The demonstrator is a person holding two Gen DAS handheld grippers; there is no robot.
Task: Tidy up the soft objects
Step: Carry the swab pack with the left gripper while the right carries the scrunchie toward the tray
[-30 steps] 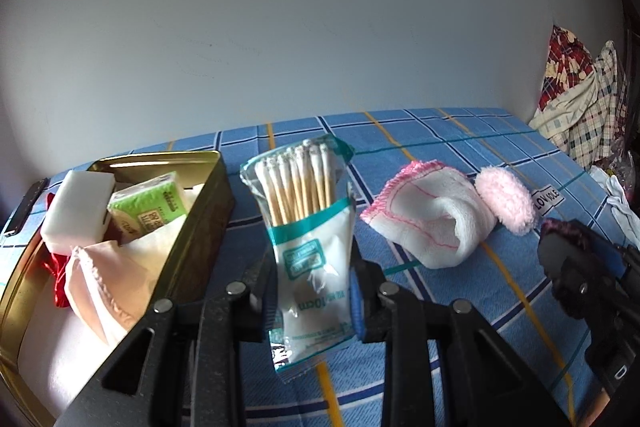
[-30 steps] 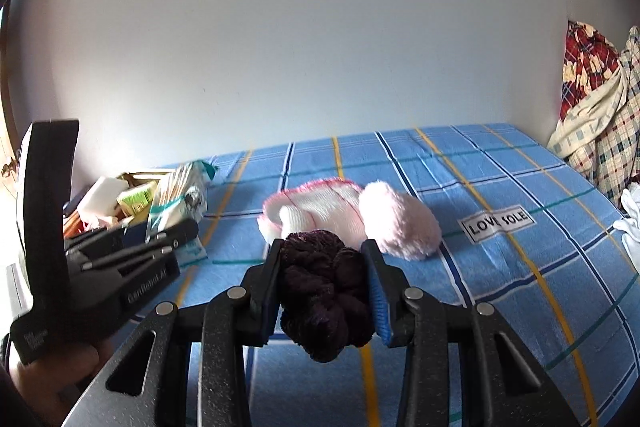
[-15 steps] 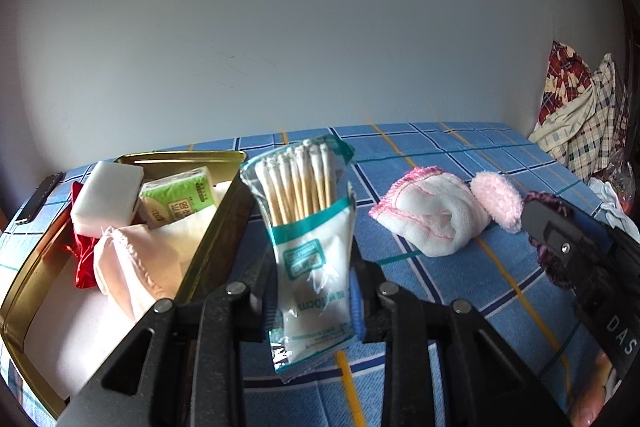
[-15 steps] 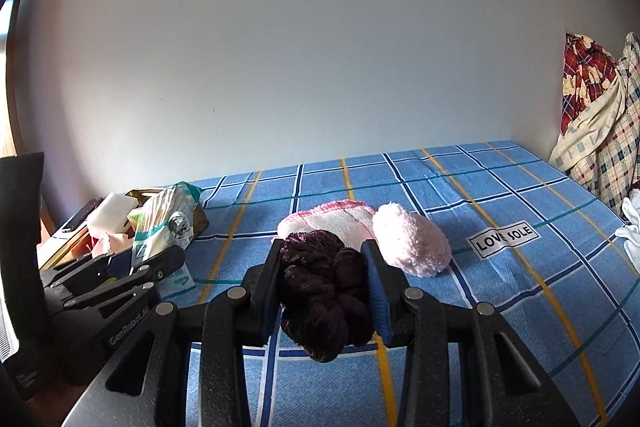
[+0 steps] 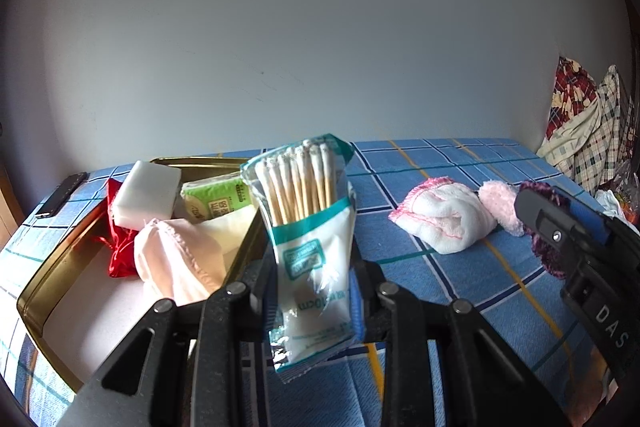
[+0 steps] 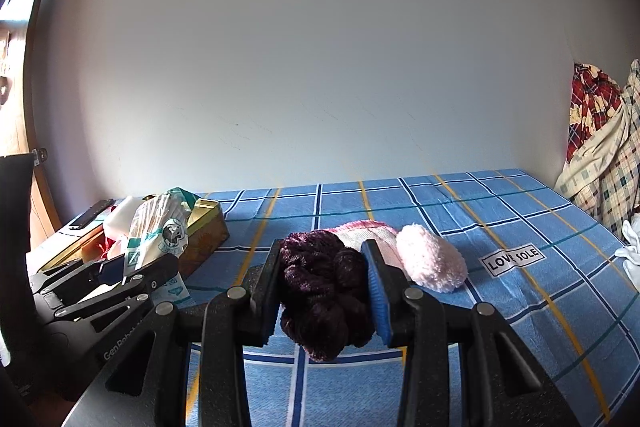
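Left gripper: its jaws are standing narrowly apart and pressing on the lower half of a cotton swab packet, which is standing upright between them, swab heads at the top.
Right gripper: its jaws are standing a little wider and clamping a dark purple scrunchie, which is bulging out above and below the pads.
Gold tin: it is lying just to the left of the left gripper's fingers, open, with its near wall close beside the packet.
Tin contents: a white block, a green tissue pack, a pale pink cloth and a red item are sitting inside, the pink cloth nearest the left gripper.
White cloth with pink edging: it is lying on the blue checked sheet ahead and to the right of the left gripper; in the right wrist view it is lying right behind the scrunchie, partly hidden.
Pink fluffy puff: it is resting on the sheet just ahead and right of the right gripper's right finger, touching the white cloth.
Grippers to each other: the right gripper is showing at the right edge of the left wrist view, the left gripper at the lower left of the right wrist view; they are side by side and apart.
Dark phone: it is lying on the sheet beyond the tin's far left corner.
Plaid clothes: they are piled far to the right.
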